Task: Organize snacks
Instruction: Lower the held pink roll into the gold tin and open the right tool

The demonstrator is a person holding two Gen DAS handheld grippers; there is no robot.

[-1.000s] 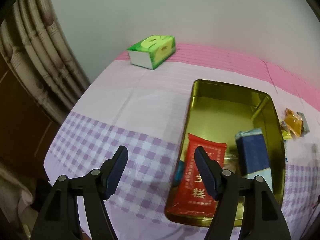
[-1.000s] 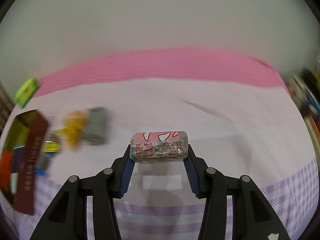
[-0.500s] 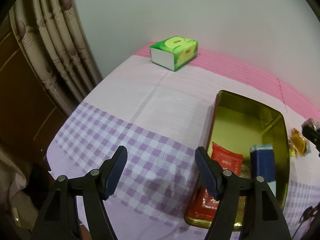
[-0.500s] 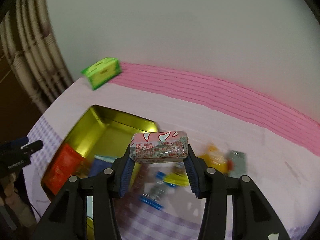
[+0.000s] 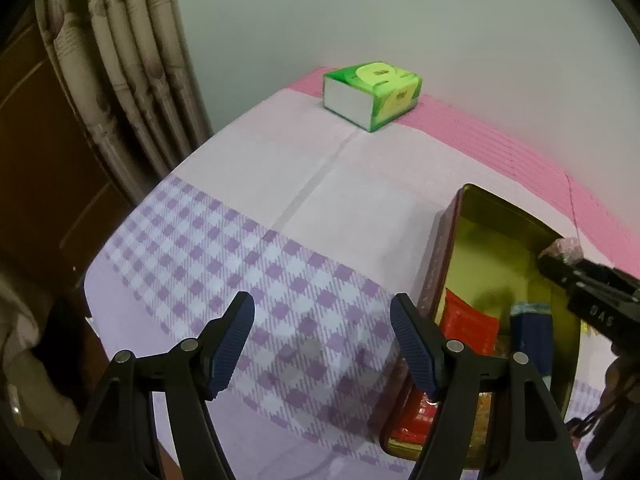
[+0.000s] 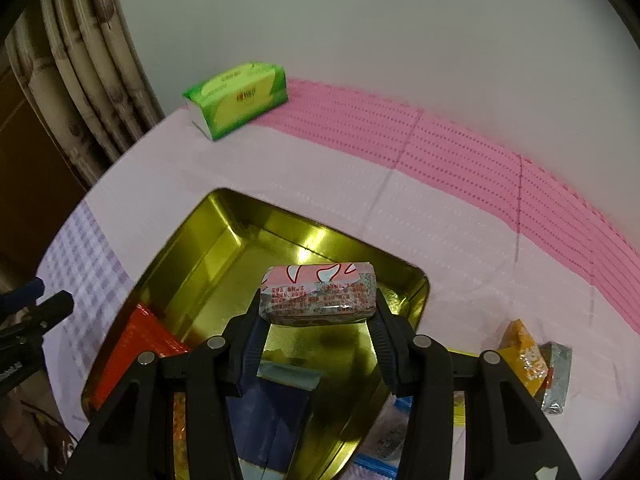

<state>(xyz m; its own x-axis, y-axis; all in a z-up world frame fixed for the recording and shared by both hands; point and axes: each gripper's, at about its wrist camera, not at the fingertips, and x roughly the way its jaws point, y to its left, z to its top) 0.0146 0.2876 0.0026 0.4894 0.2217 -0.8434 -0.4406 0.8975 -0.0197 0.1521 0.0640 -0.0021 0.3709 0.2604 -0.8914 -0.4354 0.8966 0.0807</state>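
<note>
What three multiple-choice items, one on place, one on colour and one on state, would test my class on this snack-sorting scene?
1. Where does the green tissue pack lie?
A. Inside the tin
B. At the far end of the table by the curtain
C. Between the left tongs

2. What colour is the inside of the tin?
A. Gold
B. Blue
C. White

3. What is the state of the right tongs?
A. Open and empty
B. Shut on the pink wrapped snack
C. Shut on the red packet

Answers:
1 B: the pack sits on the pink stripe of the cloth, close to the curtain.
2 A: the walls and floor of the tin shine golden.
3 B: both pads press the ends of the snack, held over the tin.
</note>
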